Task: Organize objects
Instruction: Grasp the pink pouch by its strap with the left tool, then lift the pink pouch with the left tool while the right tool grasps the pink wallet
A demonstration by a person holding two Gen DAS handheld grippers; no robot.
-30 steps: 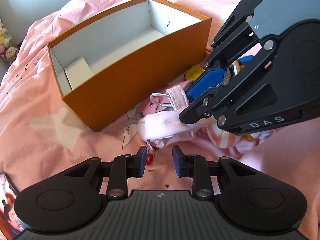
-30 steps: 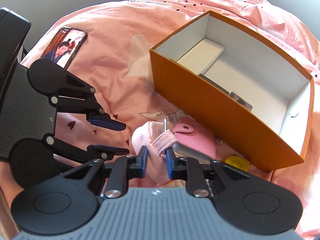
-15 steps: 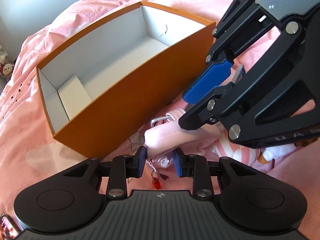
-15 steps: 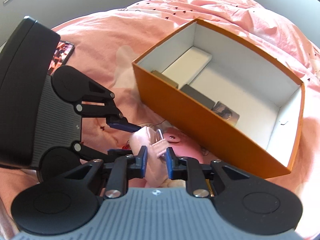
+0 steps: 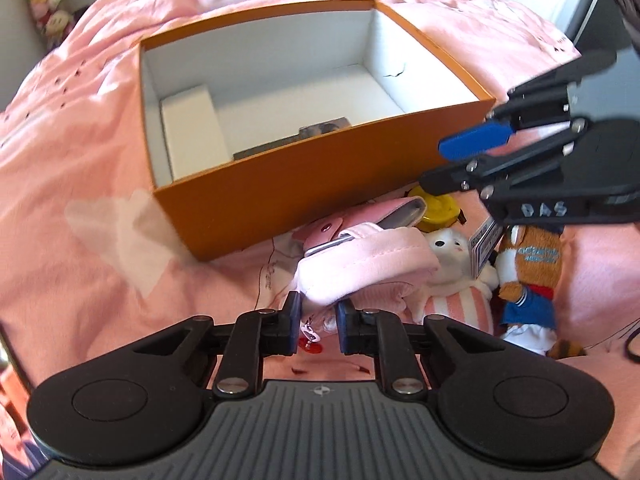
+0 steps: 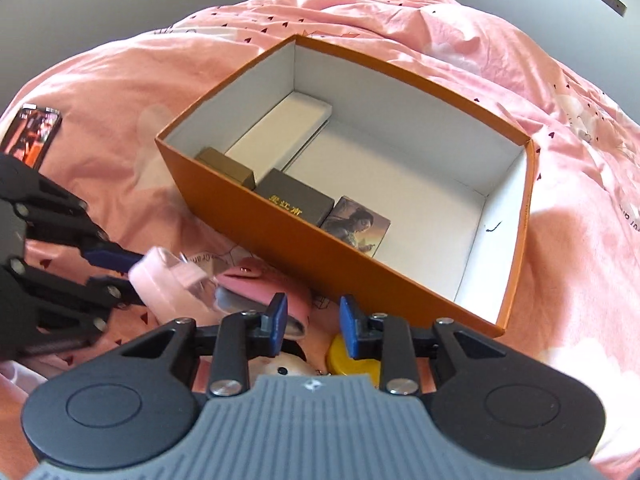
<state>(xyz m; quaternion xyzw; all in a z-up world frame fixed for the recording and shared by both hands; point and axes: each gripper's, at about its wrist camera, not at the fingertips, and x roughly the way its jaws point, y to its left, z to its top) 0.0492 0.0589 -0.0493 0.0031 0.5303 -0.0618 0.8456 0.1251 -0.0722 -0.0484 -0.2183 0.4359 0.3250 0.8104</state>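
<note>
A soft pale-pink pouch (image 5: 368,264) with a strap and metal clip lies in front of the orange box (image 5: 300,184). My left gripper (image 5: 319,316) pinches its near corner, and its jaws are closing on the fabric. In the right wrist view that left gripper (image 6: 120,276) holds the blurred pouch (image 6: 160,276) beside the box (image 6: 320,256). My right gripper (image 6: 312,322) hovers over the pile with its jaws opening and nothing between them. The left wrist view shows it (image 5: 444,164) off to the right, apart from the pouch.
In the box are a white carton (image 6: 280,136), a gold-brown box (image 6: 228,166), a dark box (image 6: 296,198) and a picture card (image 6: 356,224). A pink snap case (image 5: 324,232), yellow tin (image 5: 438,210), white plush (image 5: 452,252) and brown plush (image 5: 528,264) lie alongside. A phone (image 6: 36,136) lies far left.
The right gripper let go of the pouch's strap, opened and drew away to the right. The left gripper closed on the pouch's corner and both views swung toward the box.
</note>
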